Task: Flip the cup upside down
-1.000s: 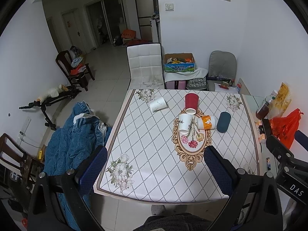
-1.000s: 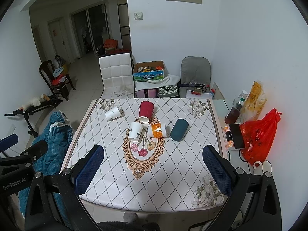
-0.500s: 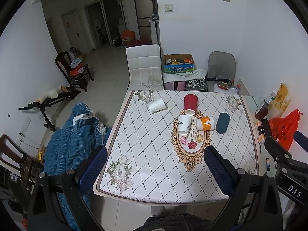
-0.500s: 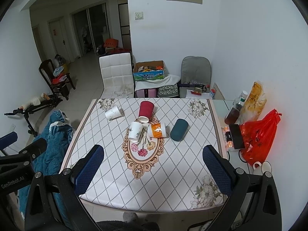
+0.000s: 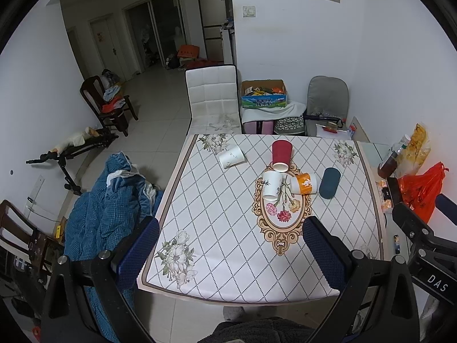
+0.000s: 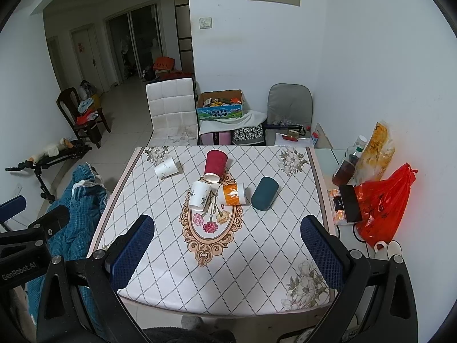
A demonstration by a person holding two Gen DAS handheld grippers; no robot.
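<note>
Several cups lie on their sides on the patterned table [image 5: 217,228]: a white cup [image 5: 232,156] far left, a red cup [image 5: 281,155], a white floral cup [image 5: 271,185], an orange cup [image 5: 304,183] and a dark teal cup [image 5: 329,183]. The same cups show in the right wrist view: white [image 6: 168,167], red [image 6: 214,166], floral [image 6: 200,195], orange [image 6: 233,194], teal [image 6: 264,193]. My left gripper [image 5: 230,253] is open and empty, held above the table's near edge. My right gripper [image 6: 227,250] is open and empty, likewise well short of the cups.
A white chair [image 5: 212,97] stands at the table's far side. A blue quilt [image 5: 102,208] lies left of the table. A red plastic bag [image 6: 382,203], a bottle [image 6: 347,163] and a phone [image 6: 350,203] sit on a side surface to the right.
Both views have shifted very slightly; the cups have not moved and both grippers stay open.
</note>
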